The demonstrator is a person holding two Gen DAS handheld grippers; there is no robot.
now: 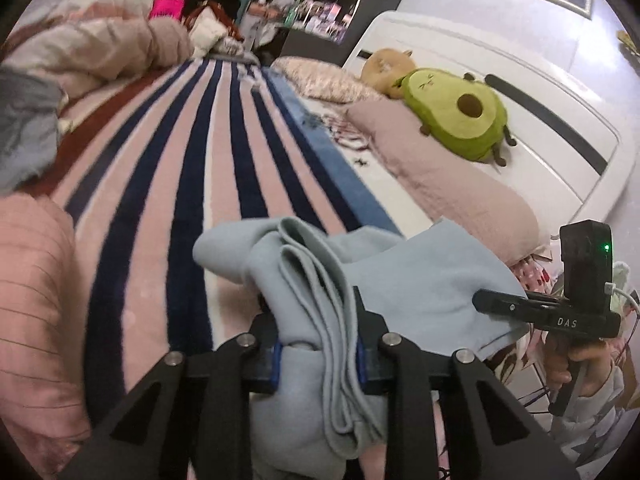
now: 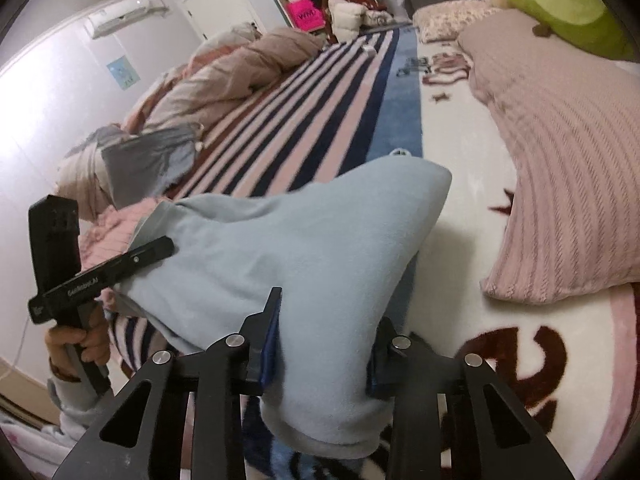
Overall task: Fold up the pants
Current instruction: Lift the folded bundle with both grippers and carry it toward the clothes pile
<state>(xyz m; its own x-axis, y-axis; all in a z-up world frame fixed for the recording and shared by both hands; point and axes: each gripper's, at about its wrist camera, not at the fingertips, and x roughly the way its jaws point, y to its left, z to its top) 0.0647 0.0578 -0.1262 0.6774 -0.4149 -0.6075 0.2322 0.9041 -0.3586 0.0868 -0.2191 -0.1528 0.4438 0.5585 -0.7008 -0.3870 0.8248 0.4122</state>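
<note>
Bed w/ striped blanket [image 1: 192,168] takes up most of the room; pink duvet [image 2: 240,68] bunched at far side, pink pillow [image 2: 560,184] nearer the white headboard [image 1: 520,92], avocado plush [image 1: 456,120] lying on top. Light-blue pants [image 2: 312,248] hang lifted over blanket's near end, stretched betw. both grippers. Left gripper [image 1: 320,356]: fingers nearly closed, blue pads pinching several bunched layers of pants fabric. Right gripper [image 2: 320,344]: fingers likewise drawn in, clamped on a fold of the same pants. A hand [image 2: 80,344] grips left tool's handle. Grey garment [image 2: 148,164] lies crumpled on blanket, well apart.
</note>
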